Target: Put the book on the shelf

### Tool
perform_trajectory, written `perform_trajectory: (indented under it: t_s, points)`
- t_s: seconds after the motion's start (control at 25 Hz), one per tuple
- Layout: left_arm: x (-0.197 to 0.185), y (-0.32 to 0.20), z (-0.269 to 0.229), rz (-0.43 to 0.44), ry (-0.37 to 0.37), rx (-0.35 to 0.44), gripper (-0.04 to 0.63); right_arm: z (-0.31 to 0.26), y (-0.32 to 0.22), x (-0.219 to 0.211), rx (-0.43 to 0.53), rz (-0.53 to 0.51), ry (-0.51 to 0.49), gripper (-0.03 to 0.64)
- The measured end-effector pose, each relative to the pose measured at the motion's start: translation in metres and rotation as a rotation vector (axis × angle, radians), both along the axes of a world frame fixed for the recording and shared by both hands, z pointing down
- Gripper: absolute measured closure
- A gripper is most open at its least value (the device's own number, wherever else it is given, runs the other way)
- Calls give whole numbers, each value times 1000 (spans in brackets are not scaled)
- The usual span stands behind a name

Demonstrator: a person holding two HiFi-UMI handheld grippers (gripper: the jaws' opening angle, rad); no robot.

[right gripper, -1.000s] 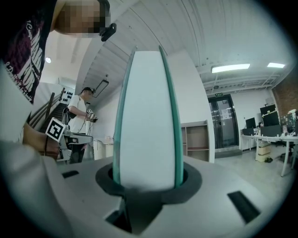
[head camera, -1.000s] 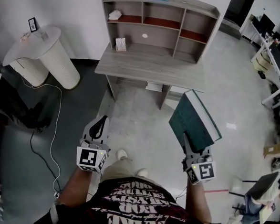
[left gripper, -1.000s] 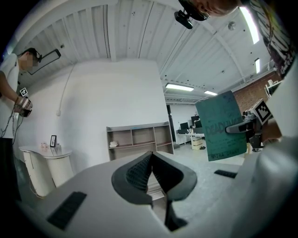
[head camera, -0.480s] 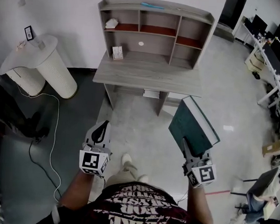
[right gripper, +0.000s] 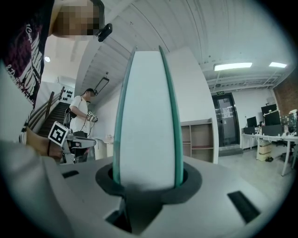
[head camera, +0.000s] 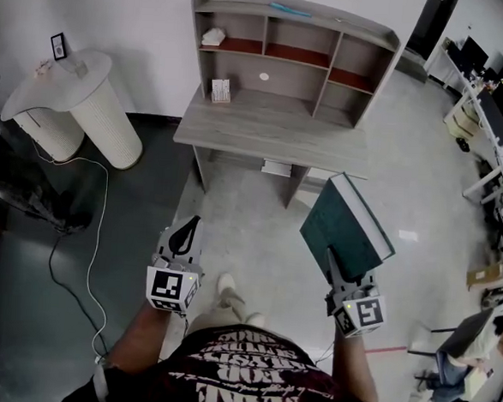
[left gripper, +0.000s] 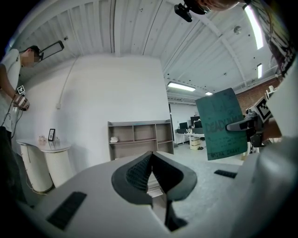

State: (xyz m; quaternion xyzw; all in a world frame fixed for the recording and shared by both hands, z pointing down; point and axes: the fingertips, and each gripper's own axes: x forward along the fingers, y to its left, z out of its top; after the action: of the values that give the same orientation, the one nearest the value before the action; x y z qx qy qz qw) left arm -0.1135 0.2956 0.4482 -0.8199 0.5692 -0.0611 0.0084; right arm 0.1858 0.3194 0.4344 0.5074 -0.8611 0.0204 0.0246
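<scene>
Book (head camera: 346, 228): dark green cover, thick pale page block. It stands on edge in the right gripper (head camera: 339, 269), whose jaws pinch its lower end, one pad on each cover. In the right gripper view the page edges face back along the jaws. The book rises tilted up and forward from the jaws, clear of every surface.

Left gripper (head camera: 187, 227): level, jaws pressed together, nothing between them. It sits well apart from the right gripper, off to its left. The person's shoe (head camera: 225, 285) shows between the two, nearer the body.

Under both grippers: pale, smooth floor (head camera: 250, 221). Left of the left gripper lies a dark floor area (head camera: 22, 291), and a thin cable (head camera: 98, 219) trails along its edge.

Ahead of both grippers, past a stretch of pale floor: grey wood desk (head camera: 274, 130) against a white wall (head camera: 128, 7). The shelf (head camera: 290, 48) sits on the desk's far part — open compartments in two rows, some with reddish boards. The book is well short of it.
- small white object (head camera: 213, 37) in the upper left compartment
- small pale item (head camera: 219, 90) on the desk top below that
- thin teal thing (head camera: 291, 10) on the shelf's top board

Ahead and left of the left gripper: round white ribbed stand (head camera: 82, 111) with a small framed picture (head camera: 59, 45) on it.

Far to the right of the right gripper: rows of workstations (head camera: 499, 93) with monitors. Overhead in the left gripper view — white ribbed ceiling (left gripper: 116, 28) with strip lights.
</scene>
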Motion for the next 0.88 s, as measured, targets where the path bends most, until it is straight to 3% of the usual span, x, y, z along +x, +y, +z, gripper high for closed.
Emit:
perform_trajectory:
  t_s: [0.28,0.88]
  points:
    - [-14,-6,0,-10,43,-16,589,-5,-7,-10,-13,9,-33,454]
    - [-24,-30,2,0,56,-38,589,3,-31,-22,-26,13,-49,454]
